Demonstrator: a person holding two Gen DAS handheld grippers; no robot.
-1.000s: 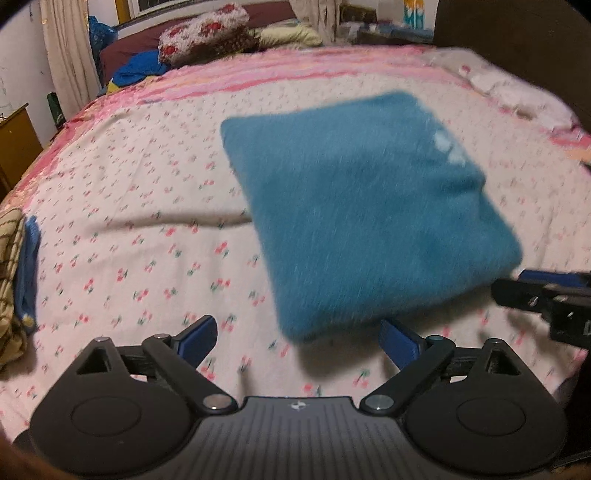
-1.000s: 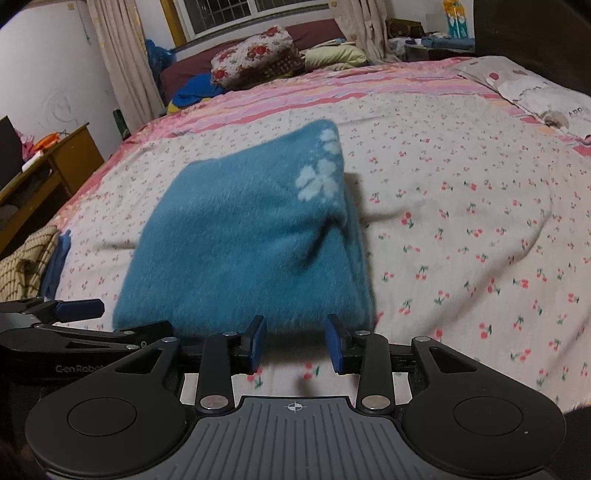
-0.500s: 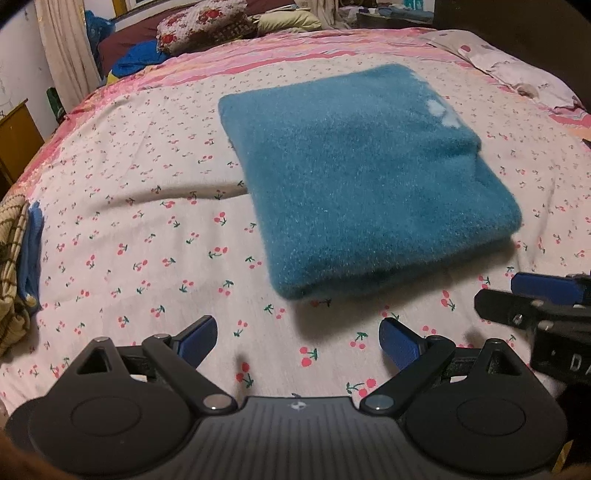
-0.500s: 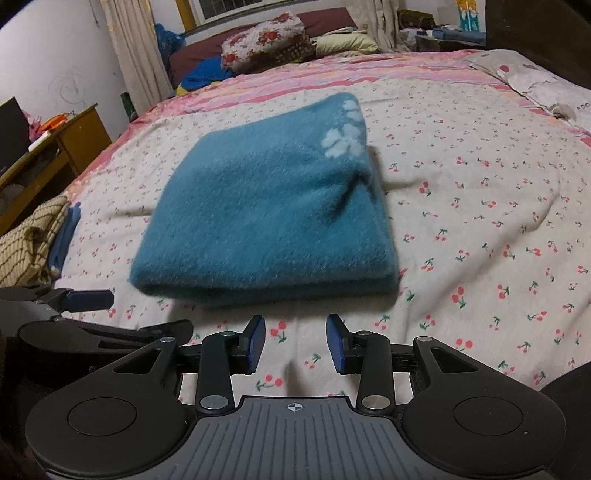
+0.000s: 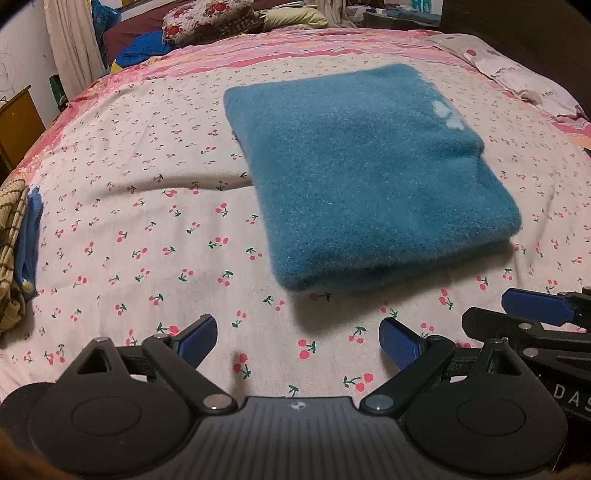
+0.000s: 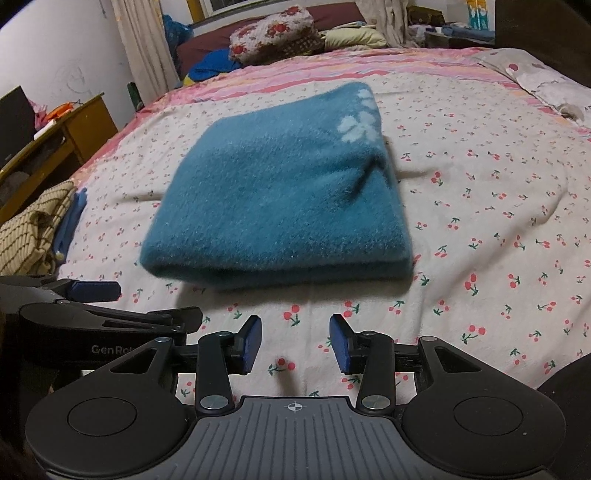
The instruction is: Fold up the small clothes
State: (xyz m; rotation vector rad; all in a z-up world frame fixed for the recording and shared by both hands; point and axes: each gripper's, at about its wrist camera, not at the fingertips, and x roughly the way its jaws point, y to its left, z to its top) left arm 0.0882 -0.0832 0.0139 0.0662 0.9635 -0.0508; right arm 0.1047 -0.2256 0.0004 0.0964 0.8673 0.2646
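Note:
A fuzzy teal garment (image 5: 369,177) with a pale flower mark lies folded into a thick rectangle on the cherry-print bedsheet (image 5: 129,221). In the right wrist view the same garment (image 6: 280,192) shows its folded edge toward me. My left gripper (image 5: 297,332) hovers short of the garment's near edge, open wide with only sheet between its fingers. My right gripper (image 6: 295,332) also sits short of that edge, open by a narrower gap and holding nothing. Each gripper shows in the other's view: the right gripper (image 5: 532,310) at the right edge, the left gripper (image 6: 96,290) at the left.
A beige striped garment (image 6: 33,229) and a blue cloth (image 6: 70,221) lie at the bed's left edge. Pillows (image 6: 273,29) are piled at the head. A wooden desk (image 6: 55,140) stands to the left. A pale pillow (image 5: 517,81) lies at the right.
Both grippers have drawn back from the folded garment, so more bare sheet shows between the fingers and its near edge. The right gripper's jaws stand slightly wider.

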